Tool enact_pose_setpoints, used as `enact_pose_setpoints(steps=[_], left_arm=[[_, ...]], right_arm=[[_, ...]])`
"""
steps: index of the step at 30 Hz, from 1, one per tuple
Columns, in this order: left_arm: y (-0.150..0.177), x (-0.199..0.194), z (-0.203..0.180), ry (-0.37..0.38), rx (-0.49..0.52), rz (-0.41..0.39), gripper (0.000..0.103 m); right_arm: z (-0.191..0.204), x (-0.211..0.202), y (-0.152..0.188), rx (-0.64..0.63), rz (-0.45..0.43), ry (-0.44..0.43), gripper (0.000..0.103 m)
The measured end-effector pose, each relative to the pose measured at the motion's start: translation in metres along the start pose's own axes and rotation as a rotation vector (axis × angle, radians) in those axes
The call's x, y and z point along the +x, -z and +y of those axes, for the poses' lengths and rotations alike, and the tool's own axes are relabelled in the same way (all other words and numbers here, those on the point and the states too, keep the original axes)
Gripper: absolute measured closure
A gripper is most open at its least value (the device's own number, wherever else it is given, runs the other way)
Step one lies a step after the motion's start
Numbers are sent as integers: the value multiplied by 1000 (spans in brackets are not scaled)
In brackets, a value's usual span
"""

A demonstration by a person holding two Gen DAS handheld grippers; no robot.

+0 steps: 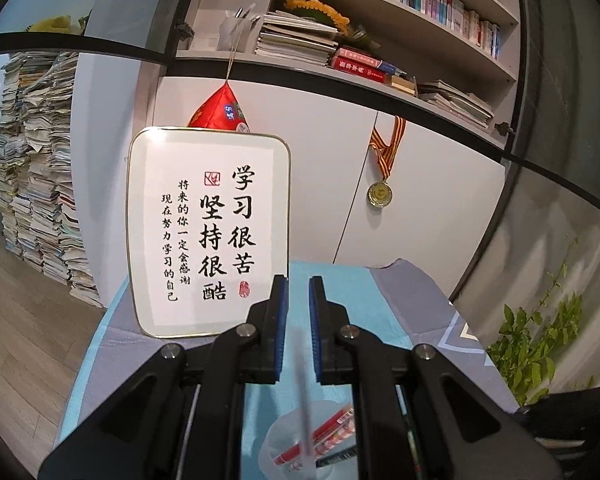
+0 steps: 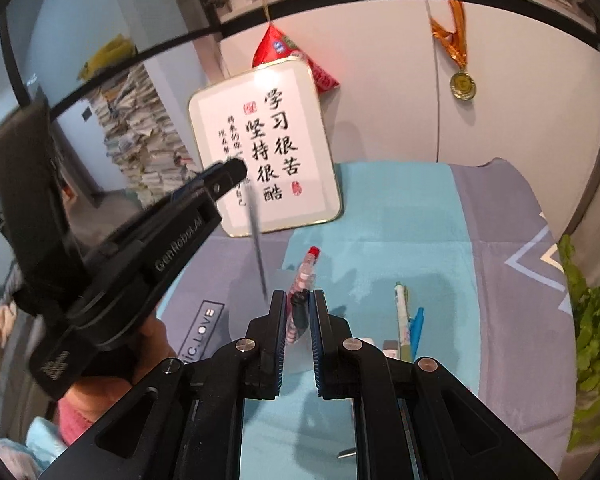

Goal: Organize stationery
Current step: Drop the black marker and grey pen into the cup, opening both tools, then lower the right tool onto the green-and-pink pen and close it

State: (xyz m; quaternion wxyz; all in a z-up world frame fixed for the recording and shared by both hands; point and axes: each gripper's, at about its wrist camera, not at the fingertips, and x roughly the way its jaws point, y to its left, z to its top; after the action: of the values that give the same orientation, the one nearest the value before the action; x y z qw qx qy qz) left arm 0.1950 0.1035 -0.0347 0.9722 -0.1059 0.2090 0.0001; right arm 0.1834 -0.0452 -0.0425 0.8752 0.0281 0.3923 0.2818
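Observation:
A clear plastic cup (image 1: pixel 280 440) stands on the blue and grey cloth and holds a red-capped pen (image 1: pixel 332 428), a patterned pen and a dark pen. My left gripper (image 1: pixel 298 292) hangs above the cup, shut on a thin grey pen (image 1: pixel 306 412) that dangles down toward the cup mouth. In the right wrist view, this left gripper (image 2: pixel 236 170) comes in from the left with the thin grey pen (image 2: pixel 258 240) hanging from it. My right gripper (image 2: pixel 298 300) points down at the cup (image 2: pixel 252 320), shut on a black-ended pen (image 2: pixel 299 312), beside the red-capped pen (image 2: pixel 309 268).
A framed calligraphy sign (image 2: pixel 268 148) leans against the white cabinet behind the cup. A white pen (image 2: pixel 400 312), a blue pen (image 2: pixel 417 326) and a small eraser (image 2: pixel 390 346) lie on the cloth (image 2: pixel 380 220) to the right. A green plant (image 2: pixel 596 312) stands at the right edge.

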Motion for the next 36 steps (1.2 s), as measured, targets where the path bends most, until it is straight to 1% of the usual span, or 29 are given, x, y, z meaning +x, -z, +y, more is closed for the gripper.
enact_pose_setpoints(steps=[7, 10, 12, 16, 19, 24, 27, 29, 32, 36], left_arm=[[8, -4, 4, 11, -7, 28, 94], [12, -8, 6, 22, -20, 50, 94], [15, -14, 5, 34, -12, 55, 94], [25, -28, -6, 61, 43, 65, 94], [37, -38, -17, 98, 89, 94, 94], [63, -45, -29, 136, 144, 164, 94], [77, -47, -33, 139, 171, 190, 94], [83, -46, -36, 142, 187, 206, 94], [88, -43, -38, 149, 194, 230, 94], [96, -35, -49, 173, 216, 285, 94]], right_arm=[[-18, -14, 8, 44, -22, 22, 92], [-29, -11, 11, 70, -1, 36, 92], [-38, -7, 14, 90, 21, 52, 92], [-55, 11, 27, 109, 99, 90, 92], [-68, 32, 39, 125, 184, 115, 92], [-81, 66, 54, 109, 286, 162, 92], [-85, 81, 59, 110, 328, 155, 92], [-86, 85, 59, 108, 320, 160, 92], [-86, 83, 56, 83, 269, 163, 92], [-85, 63, 53, 69, 219, 156, 92]])
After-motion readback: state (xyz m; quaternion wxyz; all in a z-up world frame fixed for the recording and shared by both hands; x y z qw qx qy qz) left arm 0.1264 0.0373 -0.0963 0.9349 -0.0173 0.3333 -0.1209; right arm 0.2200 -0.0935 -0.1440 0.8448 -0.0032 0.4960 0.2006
